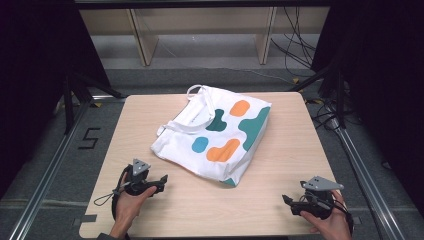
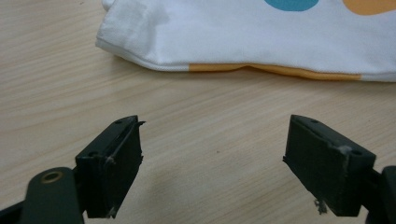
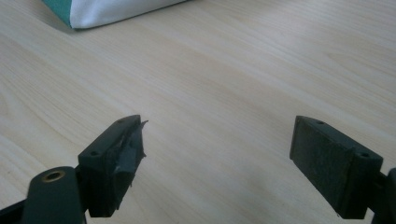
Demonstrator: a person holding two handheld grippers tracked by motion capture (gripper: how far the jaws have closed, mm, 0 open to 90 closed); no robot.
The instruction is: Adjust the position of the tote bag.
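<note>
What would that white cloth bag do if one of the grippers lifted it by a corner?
The tote bag would probably sag and fold, since it lies flat and creased like soft fabric. It looks empty, so likely light. Its loose handles would probably dangle.

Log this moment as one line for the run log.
left gripper: open, empty | right gripper: open, empty | tote bag: flat on table, untouched, handles at far end

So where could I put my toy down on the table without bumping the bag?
The wooden table is bare along the near edge, between the left gripper and the right gripper, both open. There are also bare strips on each side of the tote bag. The middle and far part are crowded by the bag and its handles.
</note>
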